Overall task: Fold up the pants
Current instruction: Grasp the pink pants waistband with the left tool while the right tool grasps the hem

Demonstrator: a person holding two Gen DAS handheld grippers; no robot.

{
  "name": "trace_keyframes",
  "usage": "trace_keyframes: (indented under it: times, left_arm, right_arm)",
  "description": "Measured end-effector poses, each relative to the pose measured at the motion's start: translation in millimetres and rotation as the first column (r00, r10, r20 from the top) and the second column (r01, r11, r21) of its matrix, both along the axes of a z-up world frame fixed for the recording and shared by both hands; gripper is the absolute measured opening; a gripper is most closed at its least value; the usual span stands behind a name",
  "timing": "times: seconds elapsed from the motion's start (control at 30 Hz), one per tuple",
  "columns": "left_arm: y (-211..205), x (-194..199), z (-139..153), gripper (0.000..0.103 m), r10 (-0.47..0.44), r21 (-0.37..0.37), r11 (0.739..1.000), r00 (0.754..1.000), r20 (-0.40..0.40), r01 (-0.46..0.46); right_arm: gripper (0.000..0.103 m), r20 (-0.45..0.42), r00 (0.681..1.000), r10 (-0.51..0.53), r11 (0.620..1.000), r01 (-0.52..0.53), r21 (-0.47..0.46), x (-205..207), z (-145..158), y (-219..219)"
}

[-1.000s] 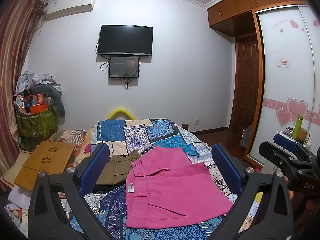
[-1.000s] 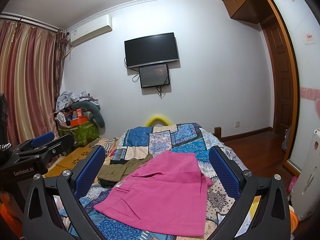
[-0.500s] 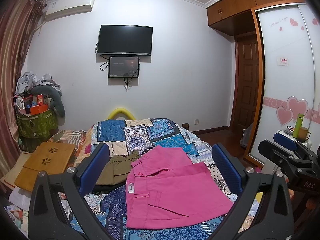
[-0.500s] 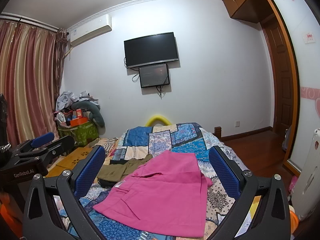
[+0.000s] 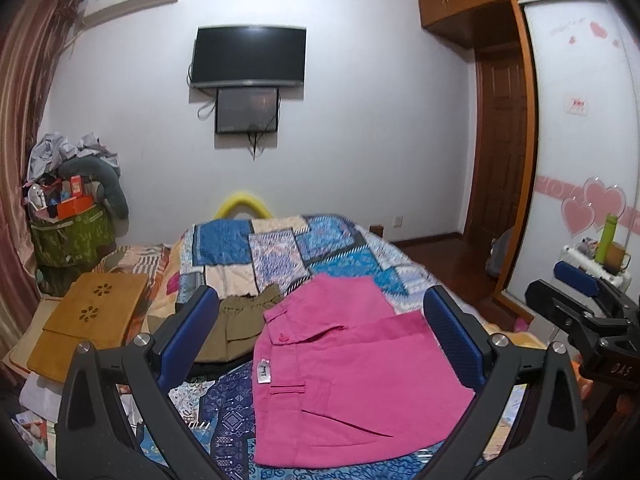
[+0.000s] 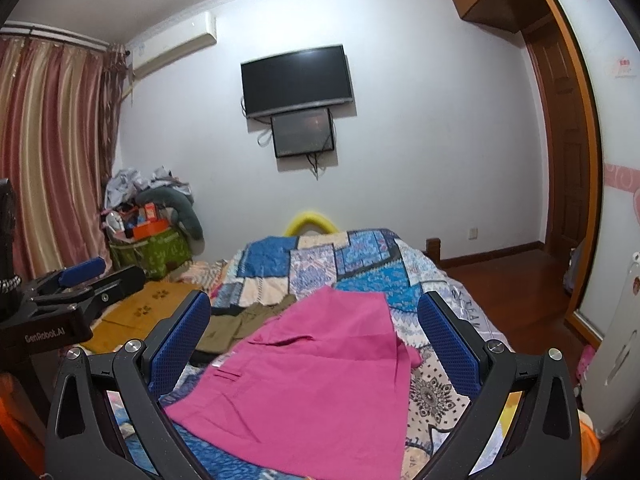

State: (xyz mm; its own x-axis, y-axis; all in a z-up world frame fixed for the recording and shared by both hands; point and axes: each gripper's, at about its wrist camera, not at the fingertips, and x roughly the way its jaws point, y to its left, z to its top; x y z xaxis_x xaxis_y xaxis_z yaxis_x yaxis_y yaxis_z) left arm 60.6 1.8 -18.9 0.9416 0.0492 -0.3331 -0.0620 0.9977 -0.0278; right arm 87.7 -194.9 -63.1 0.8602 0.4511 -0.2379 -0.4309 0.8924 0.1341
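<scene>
Left wrist view: my left gripper (image 5: 320, 332) hangs spread and empty above the pink pants (image 5: 344, 364), lying partly folded on the patchwork bed (image 5: 280, 248); I'd pinch a waistband corner squarely; "OAS" reads on the other tool. Right wrist view: my right gripper (image 6: 316, 336) is likewise spread over the pants (image 6: 316, 376), and "GenRobot.AI" reads on the left tool.

Pink pants (image 5: 352, 376) lie flat on the patchwork bedspread (image 5: 280, 248), already folded over, waistband at 9 o'clock with white label and button showing, a diagonal fold edge across the top layer. Olive pants (image 5: 240, 328) folded just beside them at 10 o'clock.
</scene>
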Motion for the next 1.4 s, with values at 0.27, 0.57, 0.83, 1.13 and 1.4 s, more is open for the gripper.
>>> trace_keyframes:
  times: [0.27, 0.57, 0.83, 1.13, 1.4]
  left_arm:
    - [26, 74, -37, 0.103, 0.004, -0.009, 1.000, 0.984, -0.179, -0.006]
    - [63, 164, -105, 0.103, -0.015, -0.055, 0.998, 0.906, -0.423, -0.009]
    - [86, 210, -155, 0.103, 0.007, -0.053, 0.998, 0.829, -0.559, -0.044]
    - [85, 232, -187, 0.074, -0.092, -0.104, 0.994, 0.744, -0.662, 0.031]
    - [91, 240, -208, 0.042, -0.233, -0.279, 0.959, 0.676, -0.699, 0.043]
  right_arm:
    - [0.103, -0.134, 0.991, -0.005, 0.997, -0.006, -0.082, 59, -33, -2]
    - [0.103, -0.308, 0.951, -0.007, 0.985, -0.047, -0.166, 115, -73, -12]
    - [0.088, -0.466, 0.884, 0.018, 0.980, -0.107, -0.166, 167, -113, -14]
    - [0.063, -0.638, 0.766, 0.075, 0.984, -0.161, -0.079, 203, -154, -17]
    - [0.023, -0.665, 0.737, 0.121, 0.975, -0.215, -0.060, 210, -165, -14]
